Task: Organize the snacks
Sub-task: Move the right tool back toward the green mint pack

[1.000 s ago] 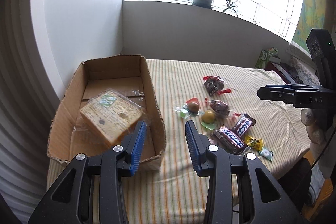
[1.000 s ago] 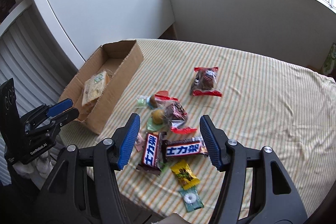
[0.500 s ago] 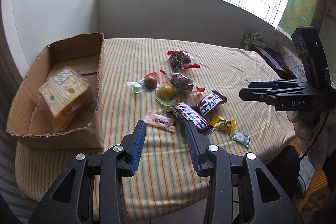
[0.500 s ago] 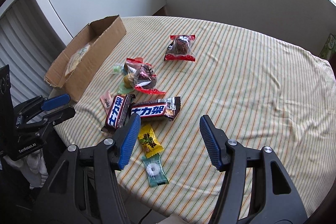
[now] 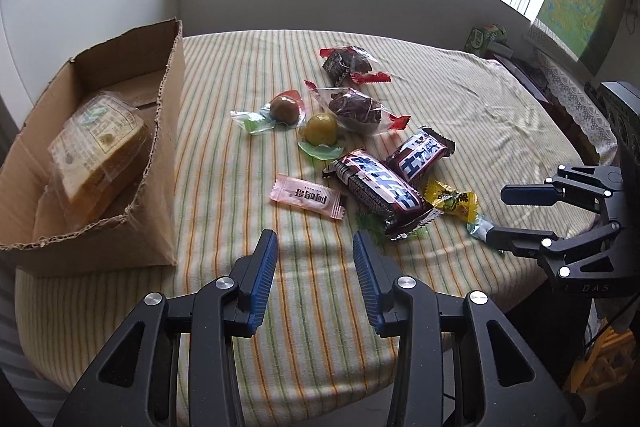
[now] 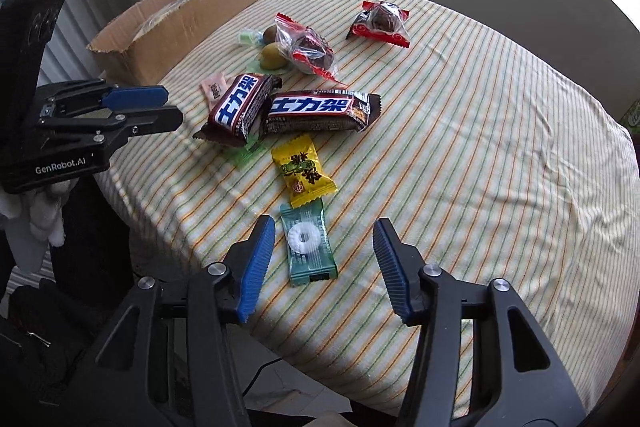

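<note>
Here the right hand-held gripper (image 6: 324, 263), released and empty, its jaws just narrowing, has descended to straddle the mint candy (image 6: 308, 247), well apart from the cardboard box (image 6: 192, 15); pickup seems imminent

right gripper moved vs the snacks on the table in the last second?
Yes. The right gripper has dropped back toward the table's near edge: earlier it framed the chocolate bars, now the mint candy. Jaws have just been closing, not gripping.
</note>
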Action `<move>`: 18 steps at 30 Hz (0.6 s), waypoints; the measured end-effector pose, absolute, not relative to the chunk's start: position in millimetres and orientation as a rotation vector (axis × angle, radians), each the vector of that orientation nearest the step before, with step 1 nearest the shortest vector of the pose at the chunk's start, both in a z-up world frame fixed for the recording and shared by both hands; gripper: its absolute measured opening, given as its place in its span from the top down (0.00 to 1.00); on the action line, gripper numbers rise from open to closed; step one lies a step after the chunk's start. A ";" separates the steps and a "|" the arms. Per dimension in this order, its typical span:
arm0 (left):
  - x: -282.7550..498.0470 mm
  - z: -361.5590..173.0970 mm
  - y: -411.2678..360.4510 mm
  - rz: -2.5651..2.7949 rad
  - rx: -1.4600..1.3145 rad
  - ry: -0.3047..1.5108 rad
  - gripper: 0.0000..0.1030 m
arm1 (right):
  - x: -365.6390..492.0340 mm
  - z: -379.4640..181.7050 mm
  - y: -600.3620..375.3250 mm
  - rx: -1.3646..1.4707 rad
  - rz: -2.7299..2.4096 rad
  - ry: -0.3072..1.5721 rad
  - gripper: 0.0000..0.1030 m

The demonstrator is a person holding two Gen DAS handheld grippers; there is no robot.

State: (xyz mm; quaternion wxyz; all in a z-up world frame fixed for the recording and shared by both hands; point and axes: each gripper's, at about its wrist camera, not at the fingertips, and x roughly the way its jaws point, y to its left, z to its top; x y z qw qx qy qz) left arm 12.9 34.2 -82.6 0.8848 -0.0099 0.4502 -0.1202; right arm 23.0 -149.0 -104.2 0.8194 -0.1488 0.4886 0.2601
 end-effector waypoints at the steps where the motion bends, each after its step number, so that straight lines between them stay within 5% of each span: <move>1: 12.8 -82.9 33.0 -0.260 -0.018 0.936 0.63 | 23.0 -106.3 -149.1 -0.316 0.554 1.045 0.49; 18: 48.7 -85.7 -12.7 -0.392 0.089 0.956 0.64 | 28.1 -112.5 -153.0 -0.316 0.540 1.050 0.52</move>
